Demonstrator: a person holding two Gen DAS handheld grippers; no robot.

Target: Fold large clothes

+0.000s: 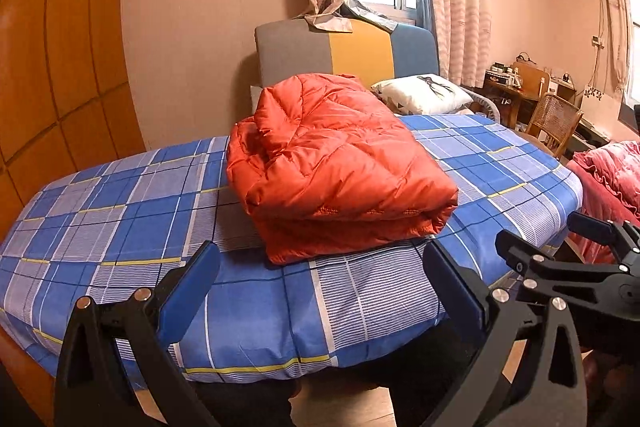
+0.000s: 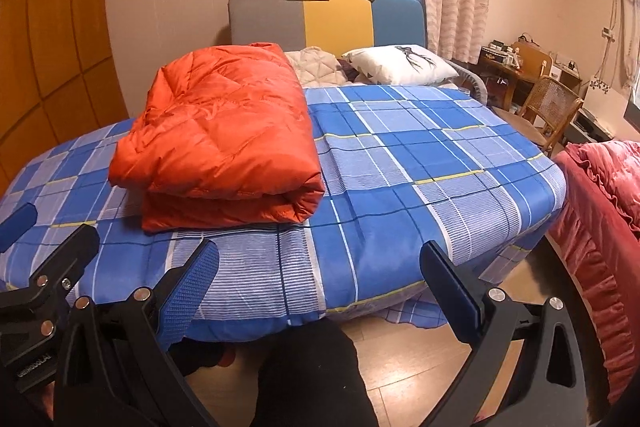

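Both wrist views face bed (image 1: 120, 195) from foot; share jacket (image 1: 332, 163)

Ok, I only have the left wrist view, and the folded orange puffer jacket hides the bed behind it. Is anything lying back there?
Observer: Yes. A beige quilted cloth lies between the folded orange puffer jacket and the white printed pillow.
Operator: Is the right tool gripping anything?
Observer: No. The right tool is open, and only the blue checked bedsheet shows between its fingers.
Operator: Does that sheet reach the ground?
Observer: At the near right corner, a flap of it lies on the wooden floor.
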